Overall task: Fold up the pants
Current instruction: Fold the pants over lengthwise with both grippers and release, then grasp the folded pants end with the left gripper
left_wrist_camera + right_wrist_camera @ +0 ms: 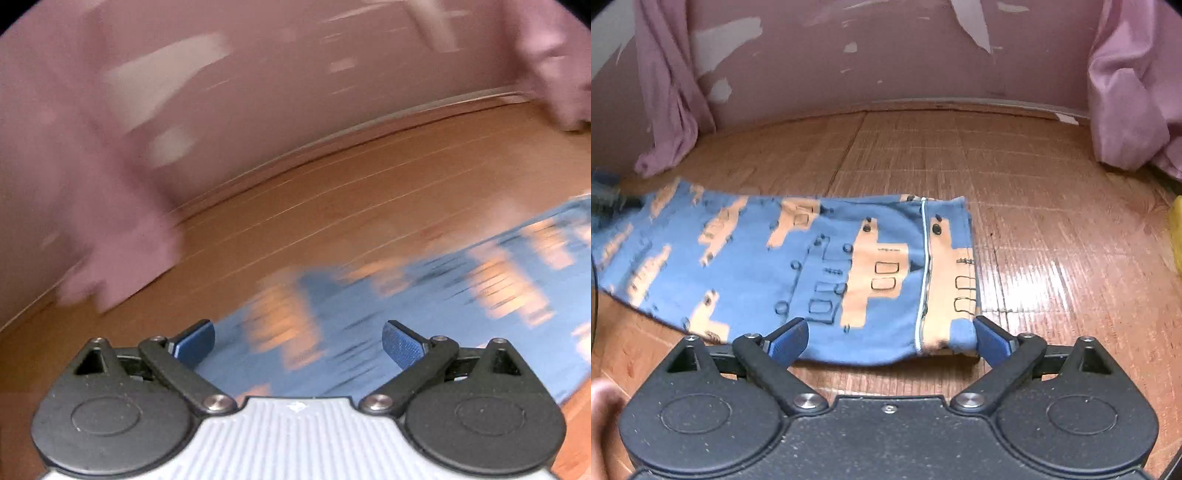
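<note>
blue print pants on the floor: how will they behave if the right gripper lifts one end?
The pants are probably floppy: thin fabric lying flat, so the free end would drape. Likely light. The glossy wood floor suggests they may slide if pushed. Right gripper is open.

Both cameras are sitting just behind their own fingers, looking forward and down along them at the floor [960,155]. The right view is facing the pink wall [886,55] squarely, low and close over the pants [812,266], with curtains [1126,103] at both sides. The left view is tilting and blurring, also near the pants [406,314], the wall [277,110] slanting across it. Both are sharing pants, floor, wall and curtains.
</note>
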